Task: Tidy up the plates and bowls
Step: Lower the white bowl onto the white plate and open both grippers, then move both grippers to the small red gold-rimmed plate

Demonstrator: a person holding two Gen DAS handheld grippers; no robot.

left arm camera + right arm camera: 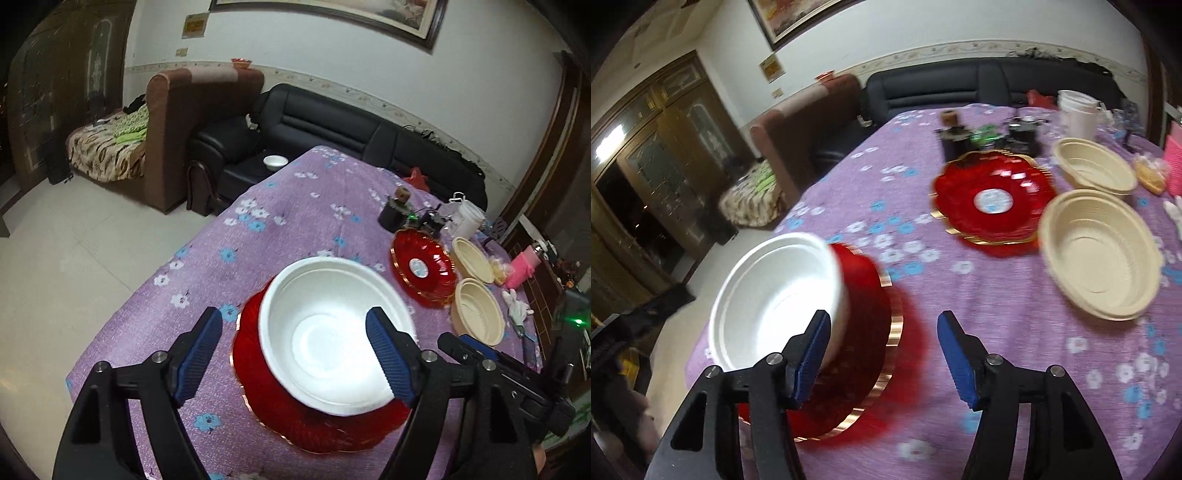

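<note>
A white bowl [332, 332] sits tilted on a red gold-rimmed plate [258, 391] near the table's front. My left gripper [295, 354] is open above them, one finger left of the bowl, the other over its right rim. My right gripper [881, 350] is open; its left finger is next to the white bowl [779, 299], and the red plate [864, 369] lies between its fingers. Its tip shows in the left wrist view [465, 347]. A second red plate [993, 199] and two cream bowls [1100, 254] [1093, 166] lie farther right.
The table has a purple flowered cloth [295, 206]. At its far right stand a dark jar [393, 218], a white container [469, 218], a pink item [522, 267] and small clutter. A black sofa [332, 125] with a small white bowl [275, 161] is behind.
</note>
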